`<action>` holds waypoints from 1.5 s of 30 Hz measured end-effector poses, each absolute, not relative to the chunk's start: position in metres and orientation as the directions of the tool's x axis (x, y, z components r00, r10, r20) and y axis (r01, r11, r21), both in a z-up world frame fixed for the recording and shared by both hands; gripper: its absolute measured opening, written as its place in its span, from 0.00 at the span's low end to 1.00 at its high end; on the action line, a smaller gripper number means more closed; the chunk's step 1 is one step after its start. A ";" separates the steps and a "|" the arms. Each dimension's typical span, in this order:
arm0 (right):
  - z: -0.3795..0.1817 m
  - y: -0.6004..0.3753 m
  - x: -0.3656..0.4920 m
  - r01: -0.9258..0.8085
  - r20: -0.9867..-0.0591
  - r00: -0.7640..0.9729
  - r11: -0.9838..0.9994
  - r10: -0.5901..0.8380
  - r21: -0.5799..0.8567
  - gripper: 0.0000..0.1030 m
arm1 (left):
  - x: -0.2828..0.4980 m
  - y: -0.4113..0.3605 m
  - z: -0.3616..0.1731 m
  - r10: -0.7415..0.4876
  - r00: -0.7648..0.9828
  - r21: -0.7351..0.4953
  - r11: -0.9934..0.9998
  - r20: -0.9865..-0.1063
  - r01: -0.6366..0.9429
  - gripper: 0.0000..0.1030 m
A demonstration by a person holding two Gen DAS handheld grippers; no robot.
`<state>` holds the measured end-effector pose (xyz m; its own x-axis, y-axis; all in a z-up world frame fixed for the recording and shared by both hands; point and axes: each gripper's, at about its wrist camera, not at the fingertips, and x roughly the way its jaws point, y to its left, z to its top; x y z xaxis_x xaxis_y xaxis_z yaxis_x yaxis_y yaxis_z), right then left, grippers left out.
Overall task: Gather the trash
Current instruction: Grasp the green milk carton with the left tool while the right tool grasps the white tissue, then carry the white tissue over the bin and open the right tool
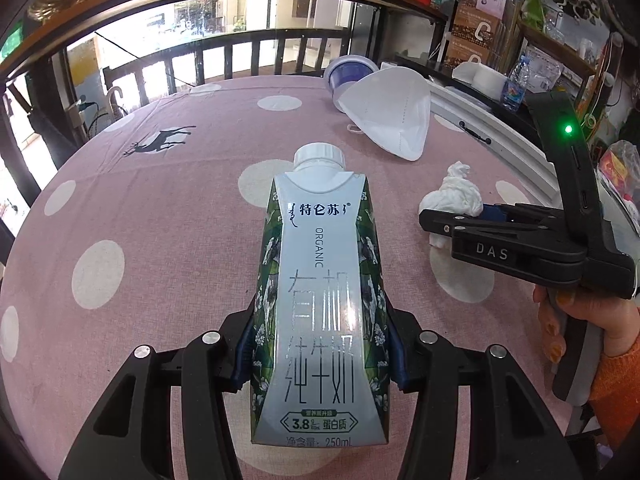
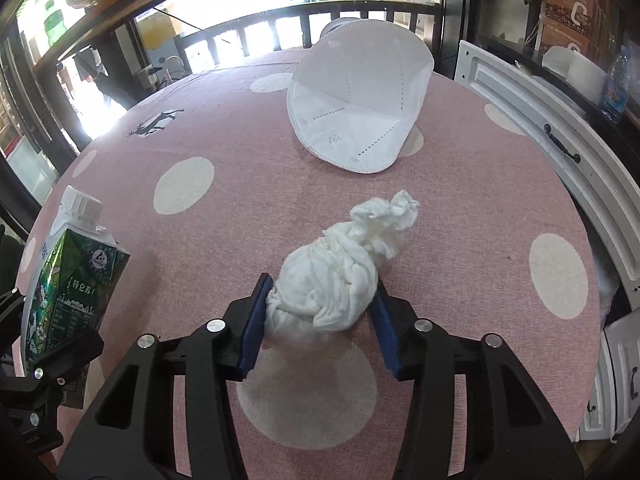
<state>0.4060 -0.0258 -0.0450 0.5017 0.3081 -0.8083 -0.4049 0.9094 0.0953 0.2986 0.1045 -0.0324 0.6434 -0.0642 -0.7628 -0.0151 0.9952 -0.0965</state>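
Left gripper (image 1: 320,356) clamps the milk carton (image 1: 320,300); right gripper (image 2: 320,320) grips the crumpled tissue (image 2: 332,280) on the tablecloth (image 2: 460,208).

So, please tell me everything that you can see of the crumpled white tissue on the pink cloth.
The crumpled white paper tissue is a soft wad, rounded at one end and twisted into a loose tail at the other. It lies on the pink polka-dot tablecloth, nearer than the white folded face mask. The blue pads of the right hand-held gripper press both its sides; its tail sticks out beyond them.

Milk carton (image 1: 320,300) clamped, crumpled tissue (image 2: 336,276) pinched, white mask (image 2: 360,100) lying loose.
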 end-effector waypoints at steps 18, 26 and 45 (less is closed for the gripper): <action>0.001 -0.112 0.345 -0.398 -0.668 0.634 0.905 0.389 0.150 0.22 | 0.288 0.045 -0.015 -0.160 0.703 -0.146 0.986 -0.693 0.080 0.49; 0.011 -0.198 0.306 -0.293 -0.617 0.727 0.948 0.303 0.121 0.22 | 0.290 -0.014 -0.006 -0.253 0.717 -0.163 0.967 -0.650 0.194 0.49; -0.120 -0.336 0.328 0.007 -0.813 0.581 0.999 0.021 0.031 0.23 | 0.286 -0.181 -0.027 -0.506 0.584 -0.222 0.843 -0.634 0.489 0.49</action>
<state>0.3282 -0.3355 -0.1200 0.5814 0.0209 -0.8134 0.0075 0.9995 0.0310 0.2864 -0.1808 -0.0266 0.5841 -0.5064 -0.6344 0.4895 0.8432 -0.2224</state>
